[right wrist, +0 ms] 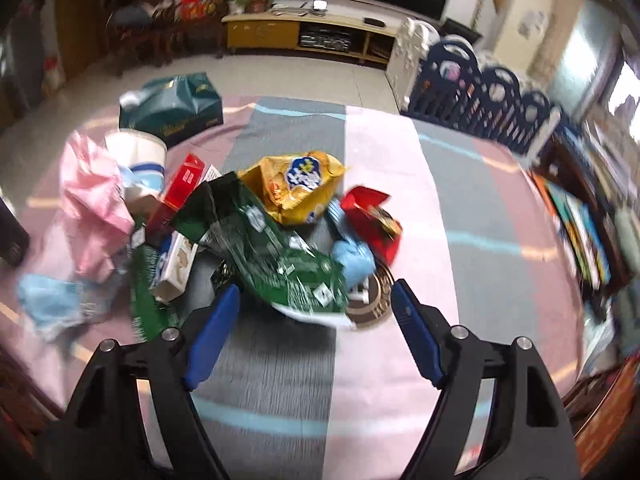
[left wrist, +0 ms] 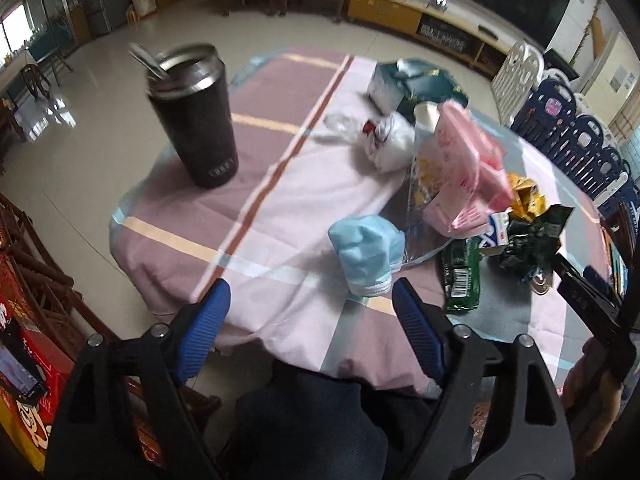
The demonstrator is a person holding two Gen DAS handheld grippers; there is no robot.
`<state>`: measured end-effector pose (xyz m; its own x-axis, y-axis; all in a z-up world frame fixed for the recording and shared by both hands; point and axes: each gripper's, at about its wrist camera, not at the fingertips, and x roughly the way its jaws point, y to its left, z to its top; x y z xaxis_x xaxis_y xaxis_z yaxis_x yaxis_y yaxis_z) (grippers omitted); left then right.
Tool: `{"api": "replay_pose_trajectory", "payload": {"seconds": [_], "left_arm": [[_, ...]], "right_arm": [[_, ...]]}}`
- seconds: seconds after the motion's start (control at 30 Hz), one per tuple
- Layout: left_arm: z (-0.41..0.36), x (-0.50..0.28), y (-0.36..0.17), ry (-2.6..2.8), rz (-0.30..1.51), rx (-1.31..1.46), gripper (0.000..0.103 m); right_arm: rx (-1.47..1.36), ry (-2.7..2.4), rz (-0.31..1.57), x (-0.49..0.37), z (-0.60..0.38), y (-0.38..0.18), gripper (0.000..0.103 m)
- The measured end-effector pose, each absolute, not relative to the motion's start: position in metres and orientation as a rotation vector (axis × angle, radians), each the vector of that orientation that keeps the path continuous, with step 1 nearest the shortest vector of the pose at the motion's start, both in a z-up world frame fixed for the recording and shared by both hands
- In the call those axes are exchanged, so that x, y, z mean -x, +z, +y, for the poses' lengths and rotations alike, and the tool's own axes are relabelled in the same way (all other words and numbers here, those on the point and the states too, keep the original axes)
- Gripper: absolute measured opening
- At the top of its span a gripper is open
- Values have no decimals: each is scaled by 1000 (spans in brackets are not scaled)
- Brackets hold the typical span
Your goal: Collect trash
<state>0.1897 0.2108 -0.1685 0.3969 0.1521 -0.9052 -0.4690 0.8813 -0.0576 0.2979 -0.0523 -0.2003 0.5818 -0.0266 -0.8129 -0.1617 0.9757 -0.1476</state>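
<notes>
with both the left hand-held gripper (left wrist: 310,312) and right hand-held gripper (right wrist: 316,308) spread wide and empty, the green wrapper (right wrist: 276,256) may be pinched together with the cloth of the desk (right wrist: 384,152), so neighbouring litter could be dragged off.

two wrist views, both angled down over one table (left wrist: 280,216)
left from its near edge; right closer above; shared: pink bag (left wrist: 460,168) (right wrist: 94,196), green wrapper (left wrist: 460,276) (right wrist: 272,248).

Round brown item (right wrist: 370,298) half hidden beneath green wrapper (right wrist: 280,256). Right view motion-blurred; wrapper print unreadable. Tumbler (left wrist: 196,120) logo too small to read.
</notes>
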Motion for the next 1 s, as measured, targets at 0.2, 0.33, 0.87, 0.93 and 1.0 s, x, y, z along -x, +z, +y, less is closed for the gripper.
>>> {"api": "replay_pose_trajectory", "payload": {"seconds": [0.2,0.33,0.87,0.93,1.0], "left_arm": [[193,-240,-200,383,1140,285,90],[187,-262,-220,390,1151,270,82],[178,-212,-169,244,984,370,13],[172,-205,-158,233,957,366,13],[169,-199,-148,220,931,363,13]], "right_arm": [[294,138,963,-314,-30,-227,50],[243,180,985,-309,-39,-228,16],[-18,186,859,-238,-129,-149,14],[-26,174,854,-233,-136,-144,14],[-41,174,850,-227,-142,-139,14]]}}
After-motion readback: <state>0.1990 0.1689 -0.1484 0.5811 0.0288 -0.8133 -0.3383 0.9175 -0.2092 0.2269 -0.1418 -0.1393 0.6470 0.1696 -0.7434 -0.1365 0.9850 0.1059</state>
